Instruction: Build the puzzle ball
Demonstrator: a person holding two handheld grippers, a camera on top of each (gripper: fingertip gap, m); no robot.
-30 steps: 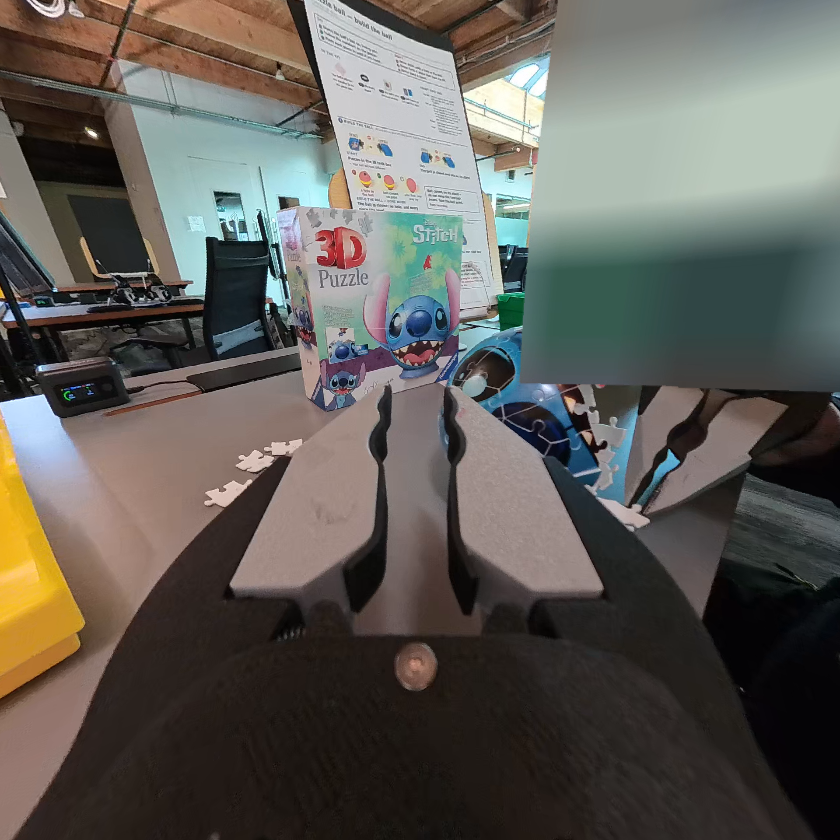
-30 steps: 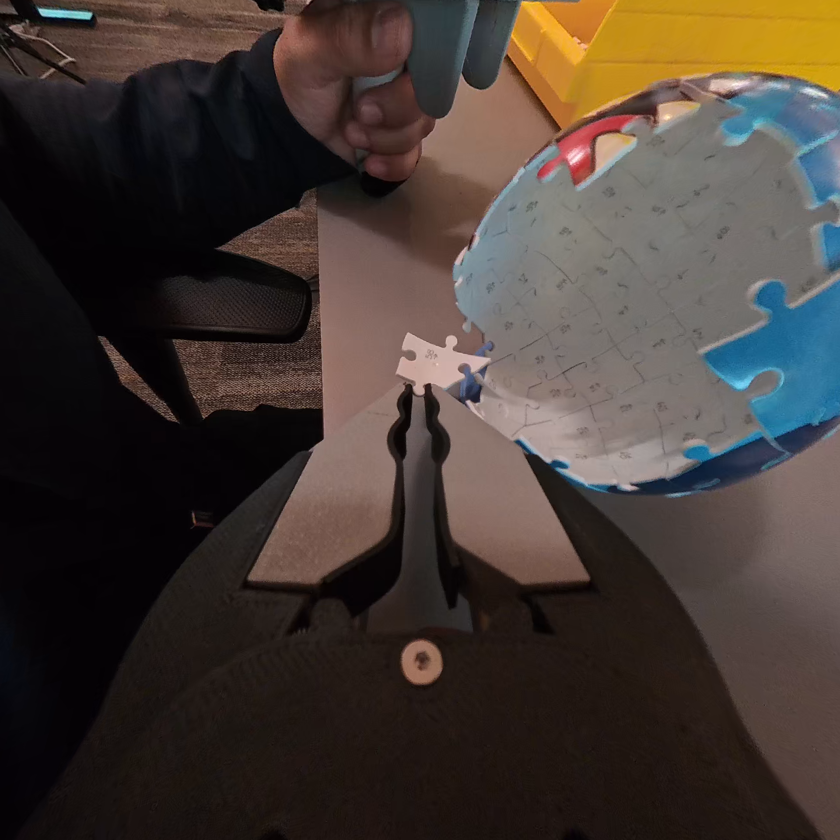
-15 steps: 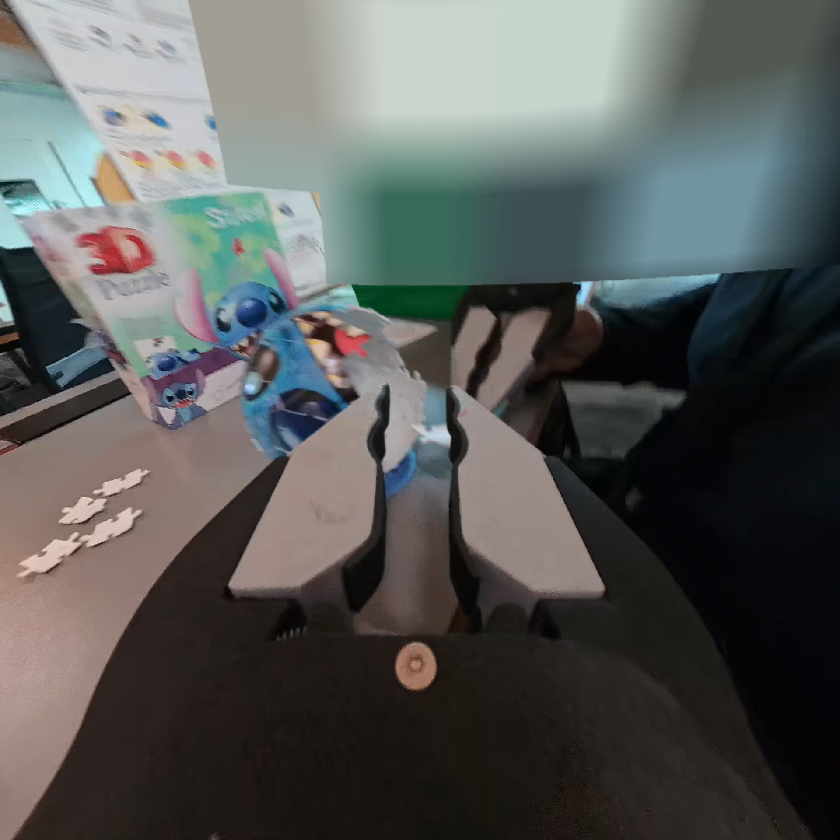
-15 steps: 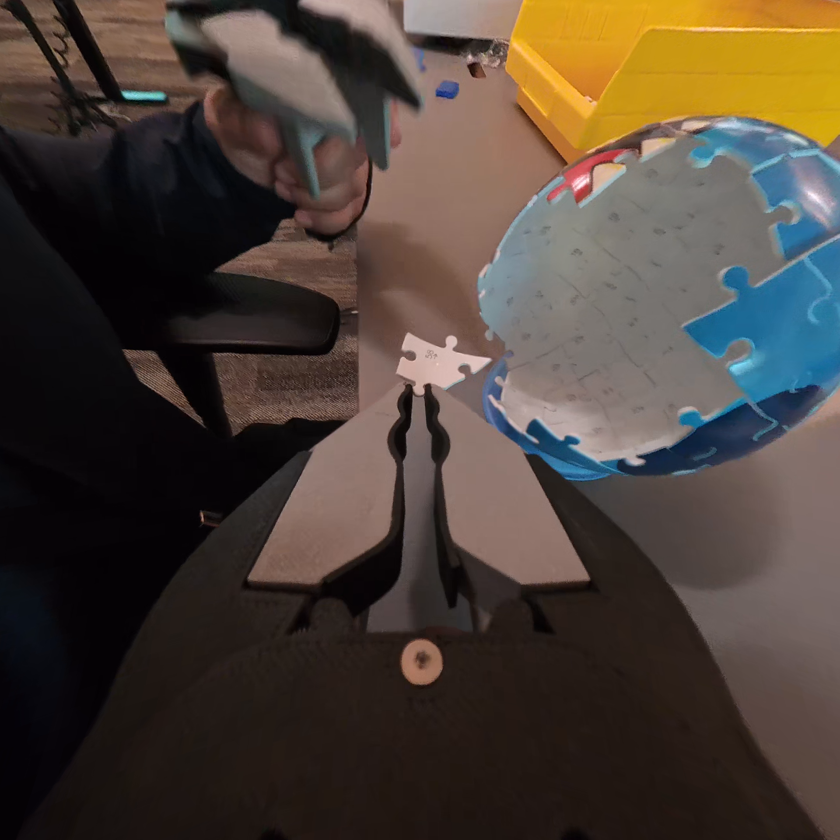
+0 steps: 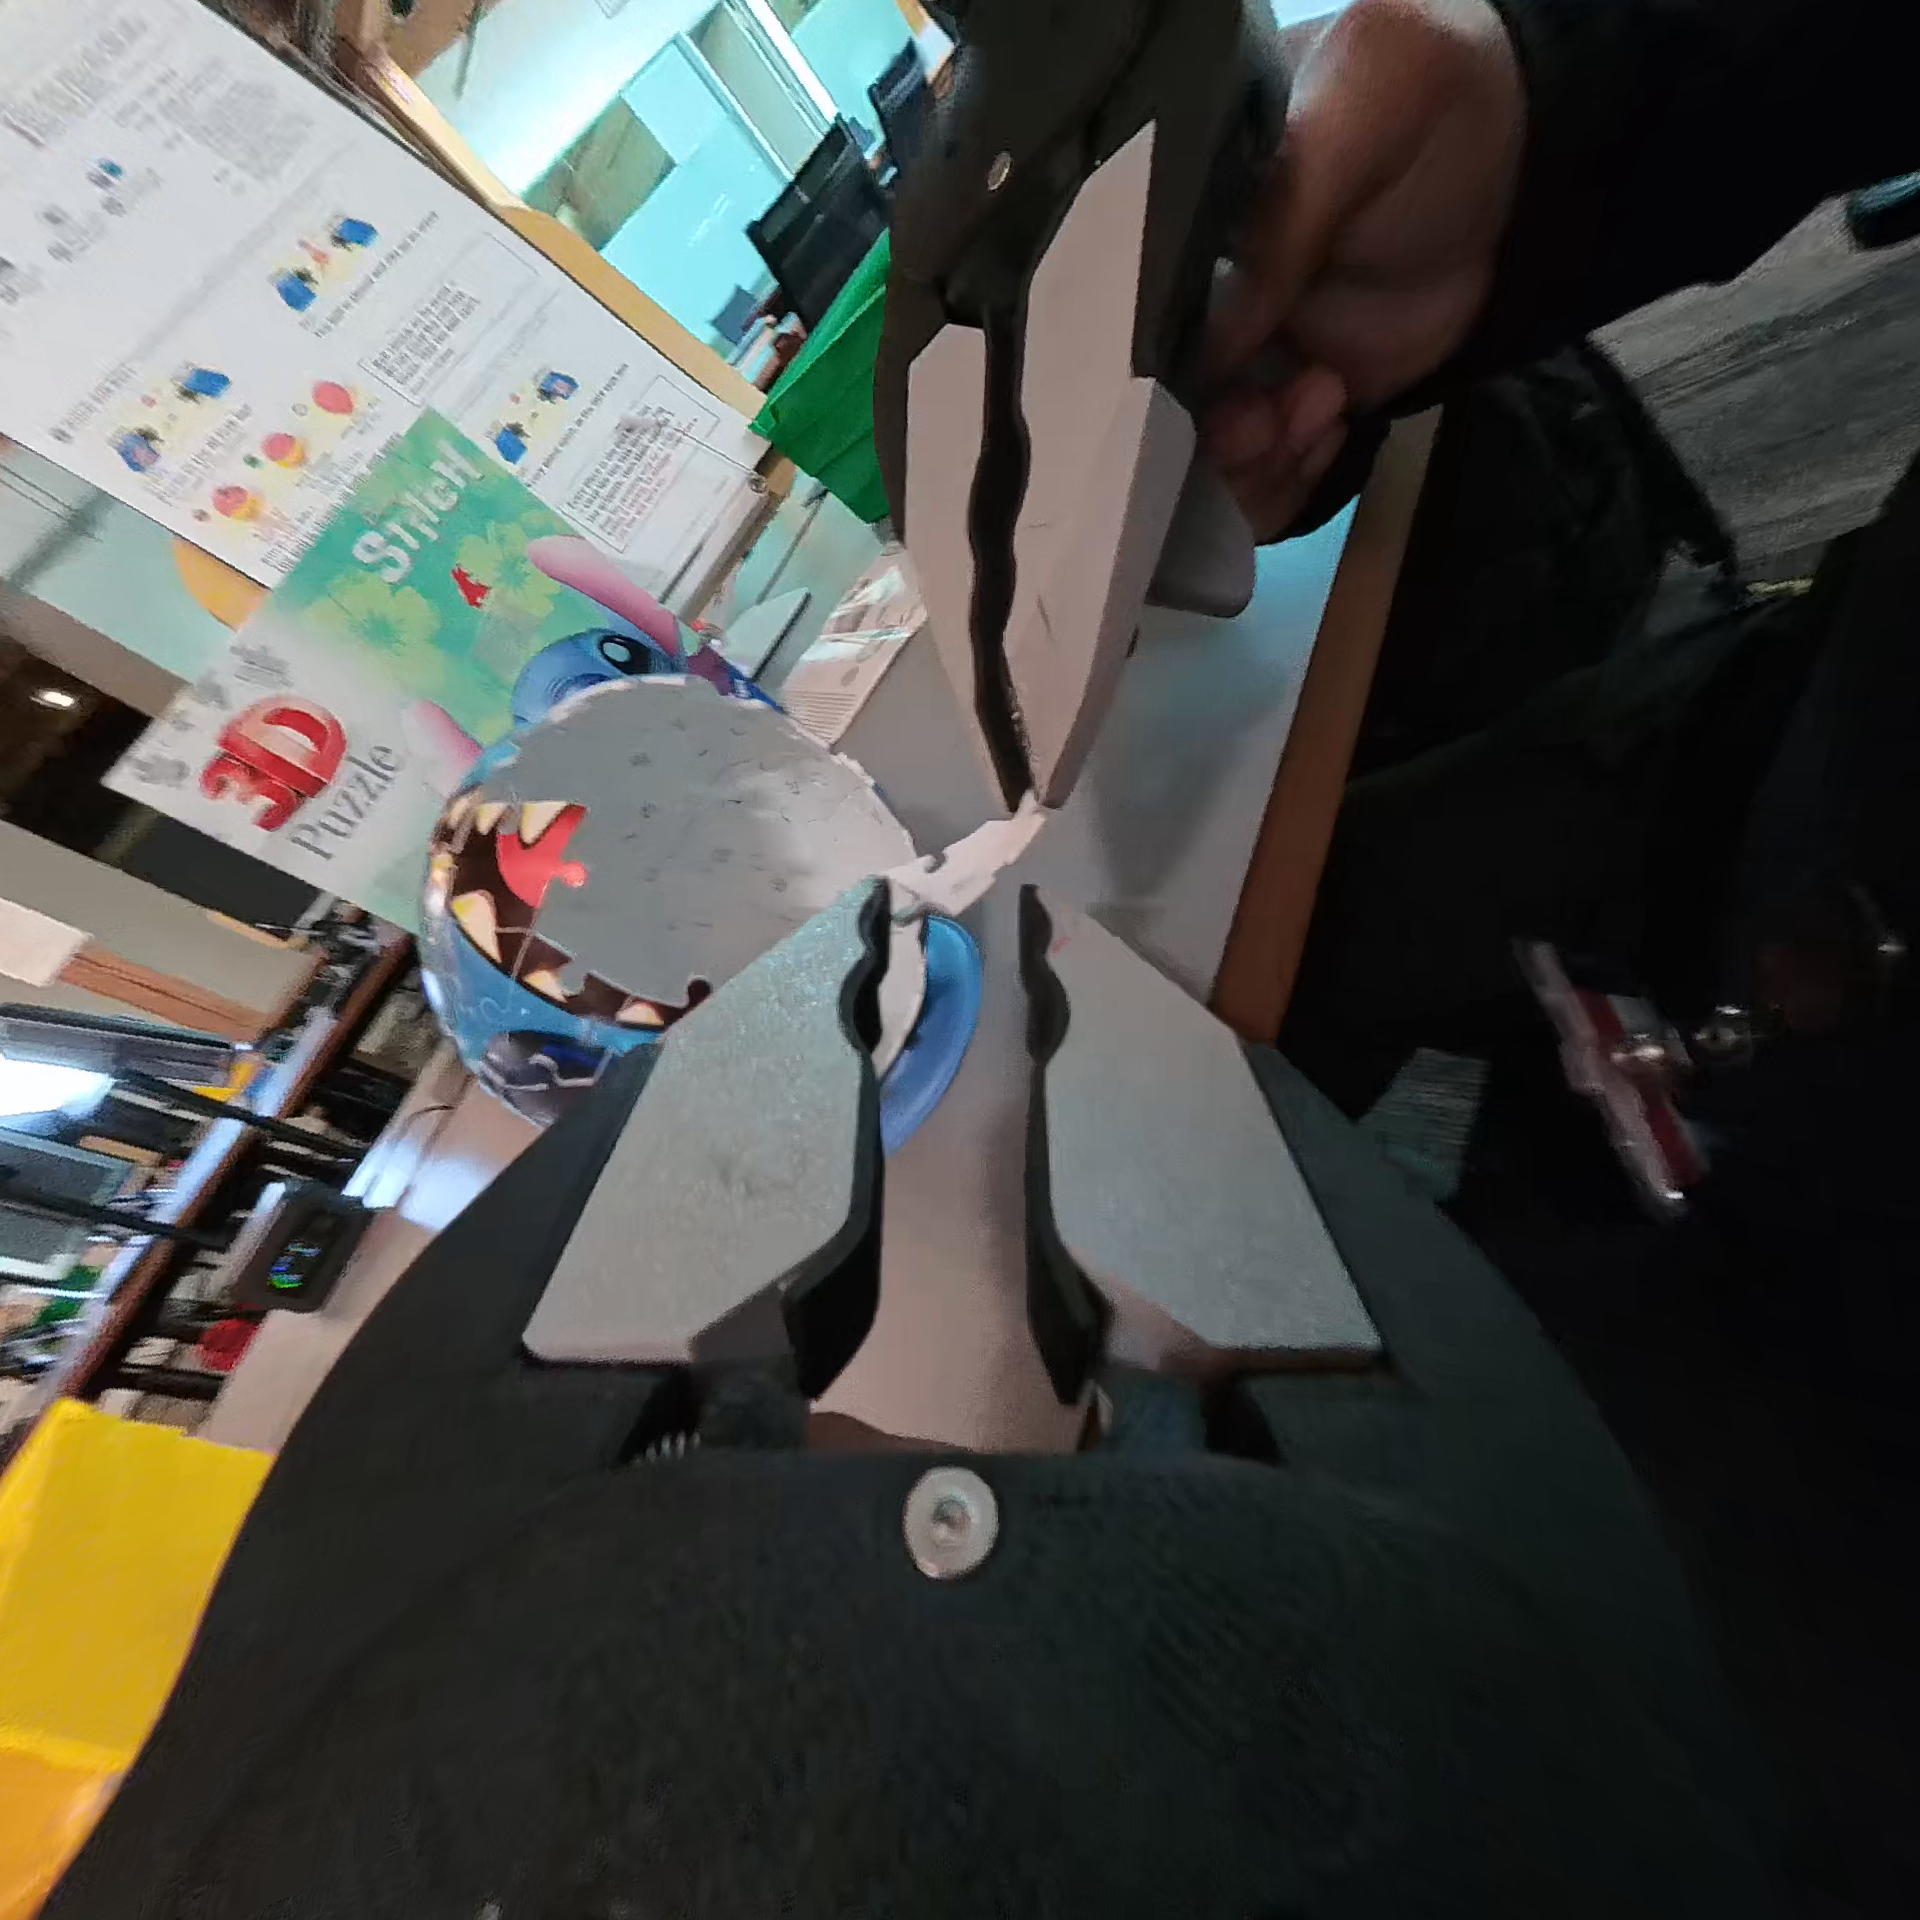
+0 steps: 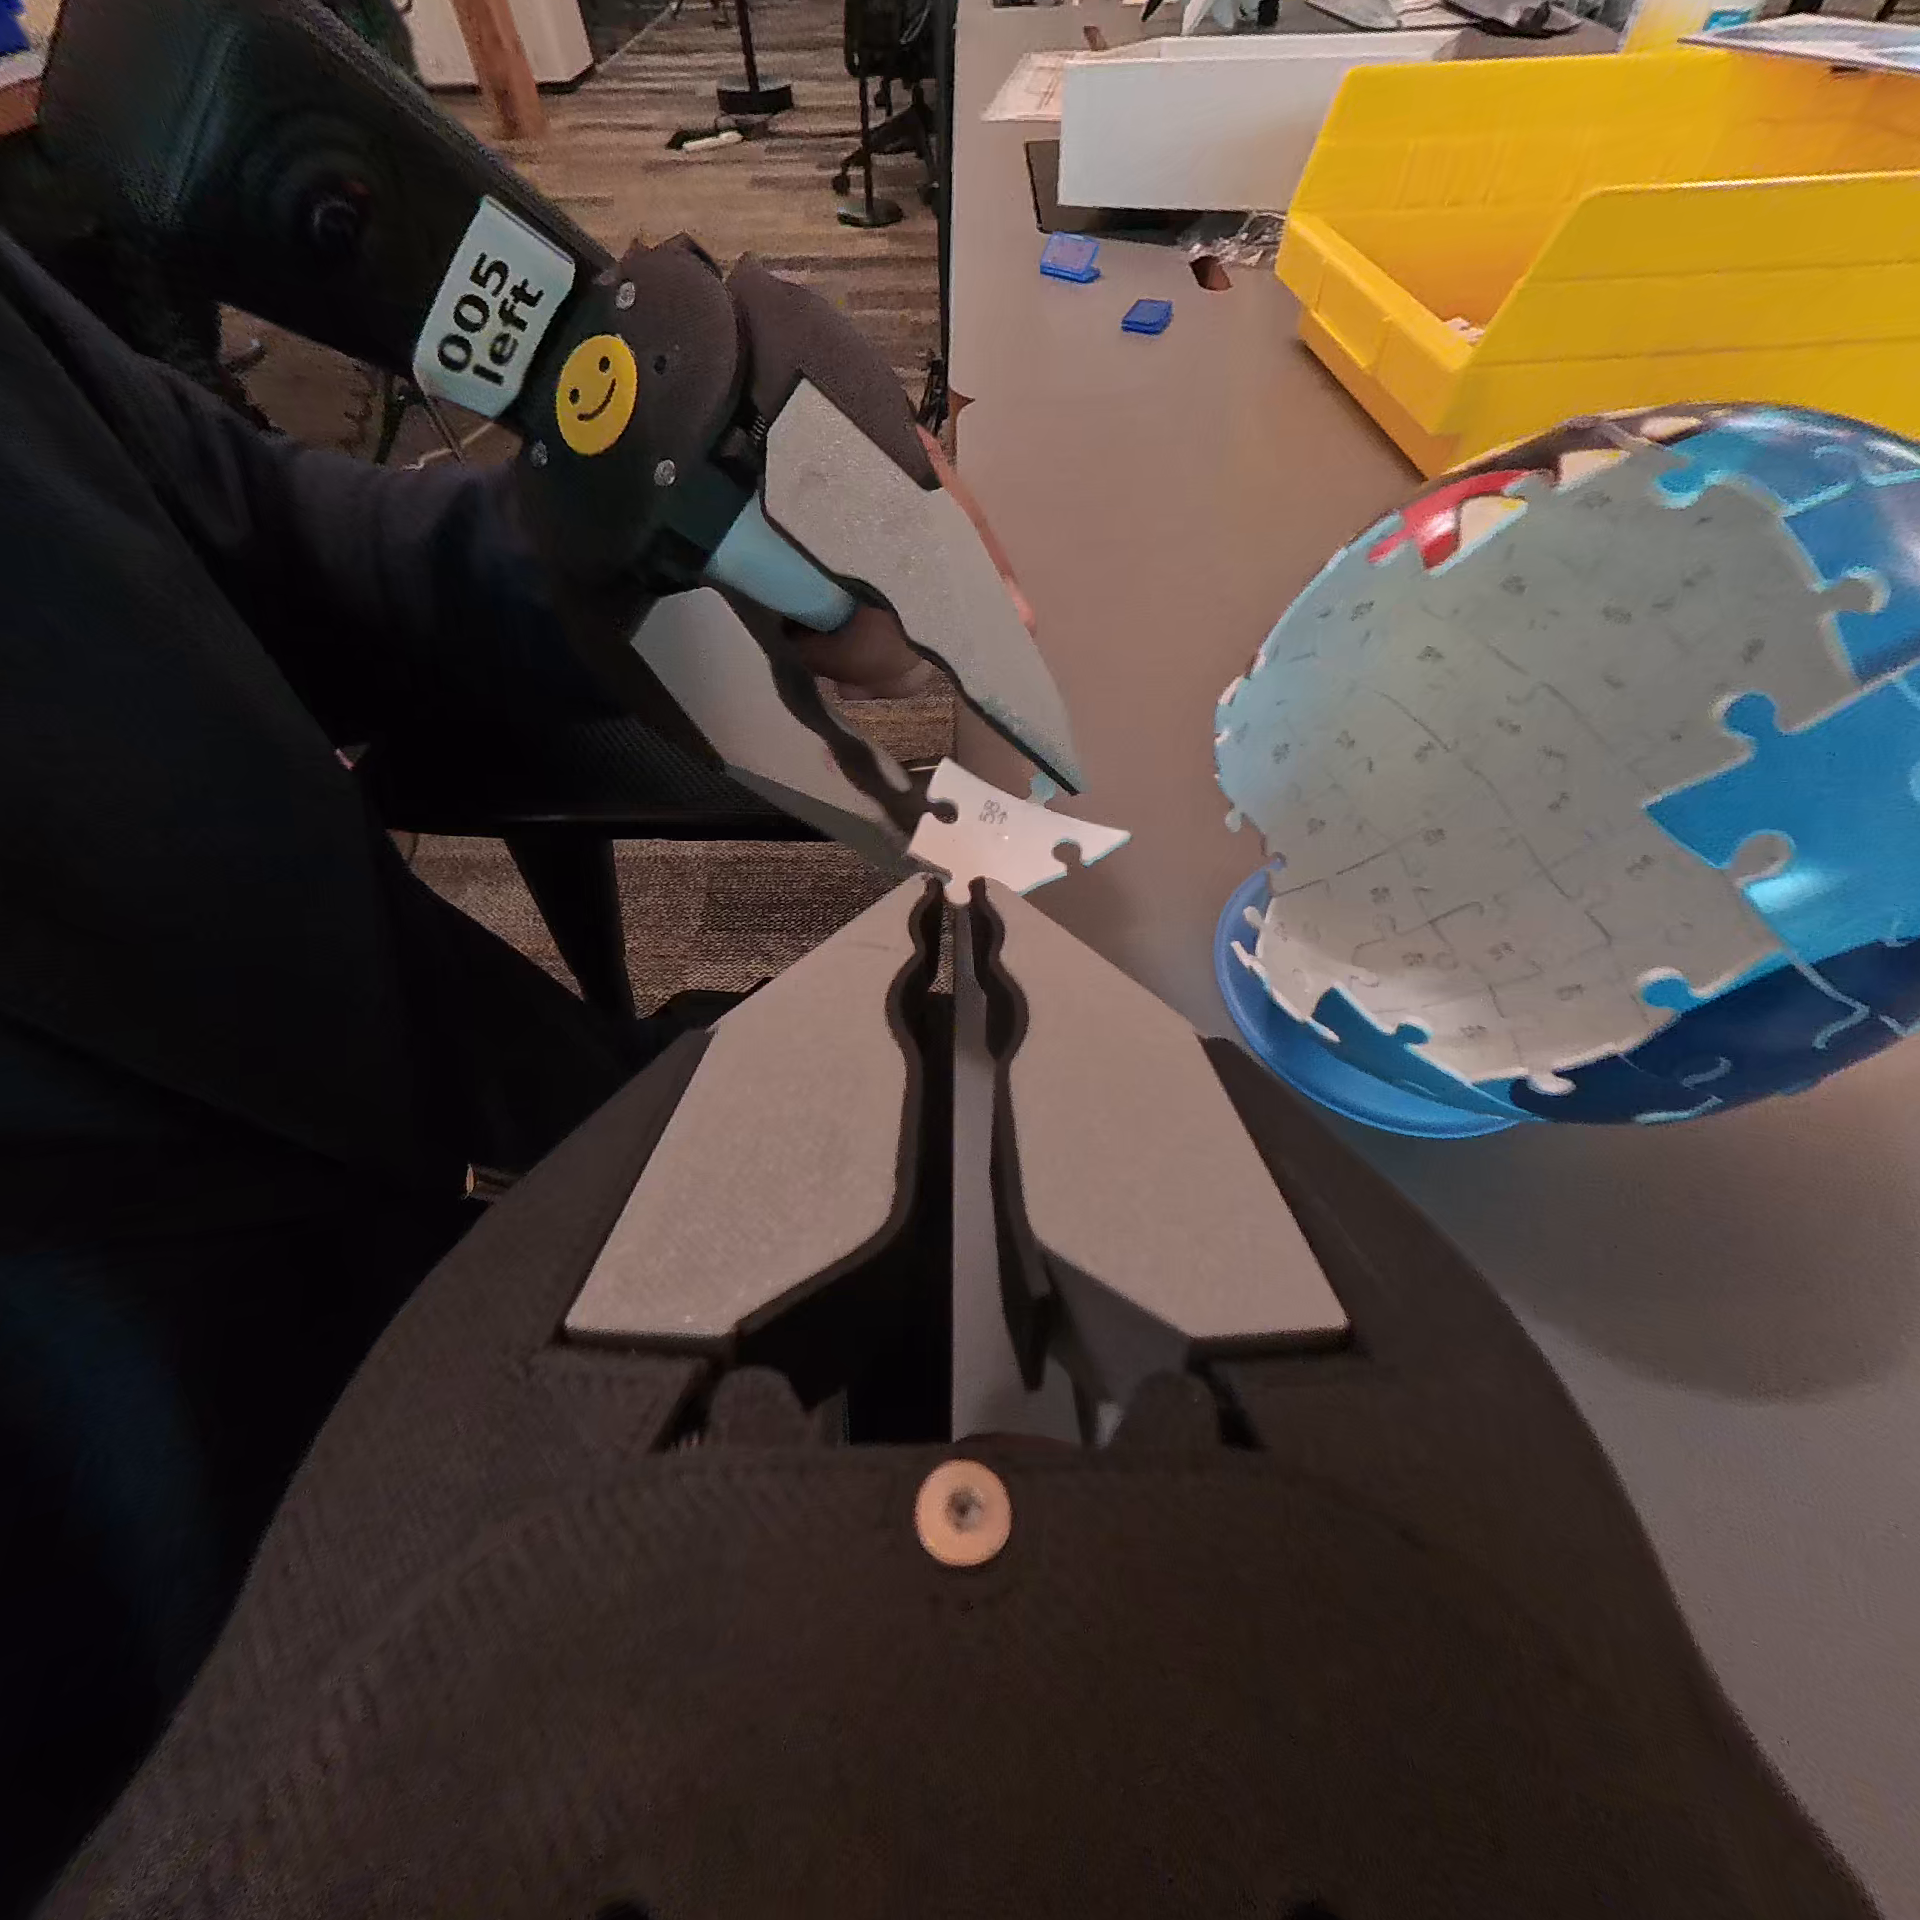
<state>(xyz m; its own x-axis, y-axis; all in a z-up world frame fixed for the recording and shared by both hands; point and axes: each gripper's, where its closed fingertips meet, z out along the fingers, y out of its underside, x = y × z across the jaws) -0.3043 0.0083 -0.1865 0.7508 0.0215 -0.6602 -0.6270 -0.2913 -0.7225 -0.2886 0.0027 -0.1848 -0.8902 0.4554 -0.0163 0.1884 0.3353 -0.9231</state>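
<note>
The half-built puzzle ball, blue outside and grey-white inside, sits open side toward me on a blue ring stand; it also shows in the left wrist view. My right gripper is shut on a white puzzle piece by its lower edge, left of the ball. My left gripper is open, its fingertips on either side of that piece. In the left wrist view the right gripper comes down from above. In the right wrist view the left gripper reaches in from the upper left.
The puzzle box and an instruction sheet stand behind the ball. Yellow bins and a white box sit at the table's far side. The table edge is close, with a chair and the person's dark sleeve beside it. Both grippers' tips are close together, under 4 cm apart.
My left gripper has swung right, rolled over and closed in on the piece, its open fingers now flanking it. My right gripper has kept hold of the piece, slightly farther from the ball.
</note>
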